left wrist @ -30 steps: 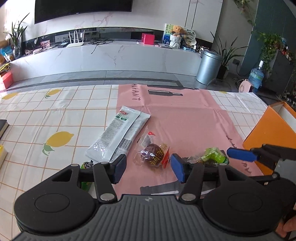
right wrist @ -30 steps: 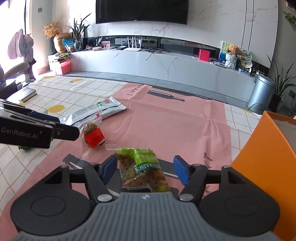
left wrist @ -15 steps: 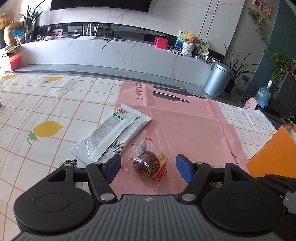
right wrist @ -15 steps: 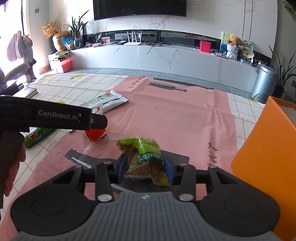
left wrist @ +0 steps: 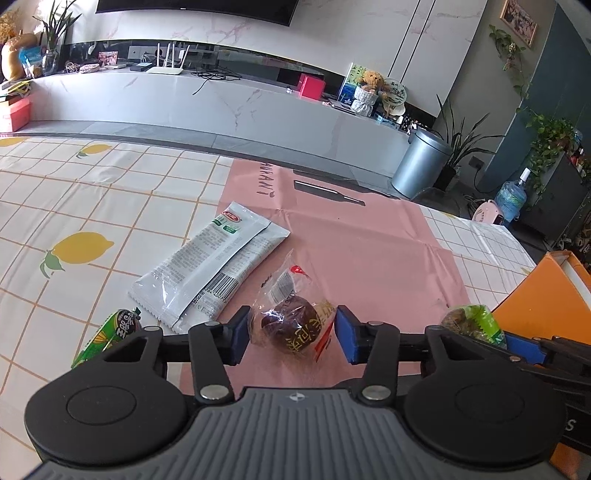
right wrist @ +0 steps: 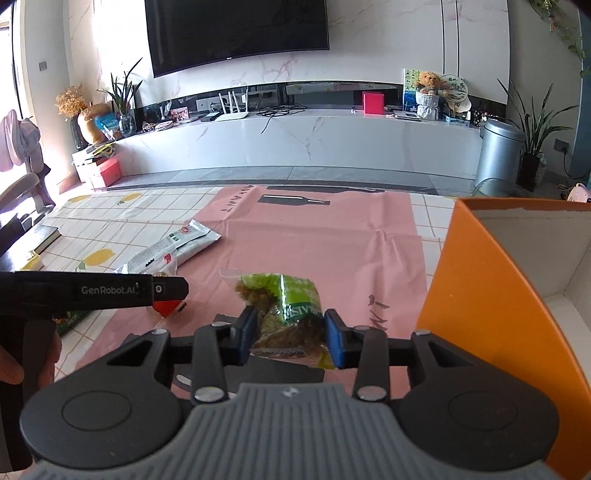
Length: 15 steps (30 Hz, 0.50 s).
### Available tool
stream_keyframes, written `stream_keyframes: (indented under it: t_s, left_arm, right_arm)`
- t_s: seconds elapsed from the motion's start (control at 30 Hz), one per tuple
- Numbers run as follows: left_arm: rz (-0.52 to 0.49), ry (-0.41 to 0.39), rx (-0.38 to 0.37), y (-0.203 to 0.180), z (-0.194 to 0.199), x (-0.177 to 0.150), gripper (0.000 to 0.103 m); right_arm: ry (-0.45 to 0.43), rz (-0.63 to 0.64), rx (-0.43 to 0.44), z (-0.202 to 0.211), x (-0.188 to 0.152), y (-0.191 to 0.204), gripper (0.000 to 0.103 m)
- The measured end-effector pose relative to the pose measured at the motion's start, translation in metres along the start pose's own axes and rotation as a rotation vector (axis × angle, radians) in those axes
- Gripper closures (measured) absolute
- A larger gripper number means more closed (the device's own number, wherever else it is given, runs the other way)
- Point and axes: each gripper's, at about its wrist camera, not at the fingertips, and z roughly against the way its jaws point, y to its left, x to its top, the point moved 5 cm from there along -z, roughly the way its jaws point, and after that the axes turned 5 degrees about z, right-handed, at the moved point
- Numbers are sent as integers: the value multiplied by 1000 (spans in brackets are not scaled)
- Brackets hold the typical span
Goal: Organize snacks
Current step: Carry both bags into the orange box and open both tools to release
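My right gripper (right wrist: 290, 334) is clamped on a green raisin packet (right wrist: 286, 312), lower centre, beside the orange box (right wrist: 491, 295). My left gripper (left wrist: 290, 334), jaws apart, straddles a wrapped brown pastry (left wrist: 295, 325).

Marble wall (right wrist: 388, 40), dark TV (right wrist: 236, 33) at 12 o'clock; long white console (right wrist: 295, 144); steel bin (right wrist: 498, 155) at 2 o'clock; daylight at 9 o'clock.

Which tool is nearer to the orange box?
Right. The right tool, holding the green raisin bag, is beside the orange box; the left tool is farther left, around the date packet.
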Motion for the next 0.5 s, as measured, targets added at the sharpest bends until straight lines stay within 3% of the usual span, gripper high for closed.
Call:
stream_keyframes:
  t_s: [0.23,0.5]
  left_arm:
    - [-3,68,-6,-21,29,-9,52]
    - [-47,128,67,-45,68,-42,52]
  right_arm:
    - [31,-7,-1,1,-5,1,66]
    - [49,-21,2,22,-7,2,67]
